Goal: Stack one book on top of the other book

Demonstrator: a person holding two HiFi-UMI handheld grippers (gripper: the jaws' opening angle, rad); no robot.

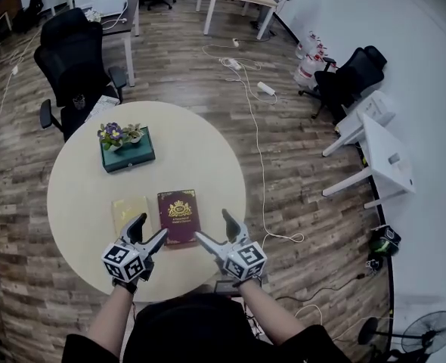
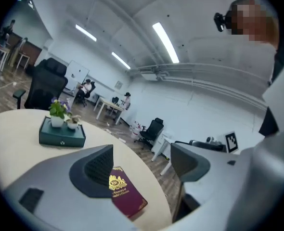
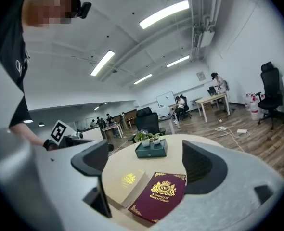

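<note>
A maroon book (image 1: 178, 216) with a gold crest lies flat on the round cream table (image 1: 79, 195), and a cream book (image 1: 131, 214) lies beside it on its left. Both grippers hover over the table's near edge. My left gripper (image 1: 149, 229) stands open just in front of the cream book, with nothing between its fingers. My right gripper (image 1: 213, 227) is open too, just right of the maroon book. The left gripper view shows the maroon book (image 2: 125, 196) below the open left gripper (image 2: 142, 162). In the right gripper view both the maroon book (image 3: 161, 196) and the cream book (image 3: 125, 184) lie below the open right gripper (image 3: 147, 165).
A teal box (image 1: 127, 150) bearing small potted flowers sits on the table's far side. A black office chair (image 1: 75, 51) stands behind the table. A white cable (image 1: 257, 142) runs over the wooden floor at right, near a white desk (image 1: 382, 153).
</note>
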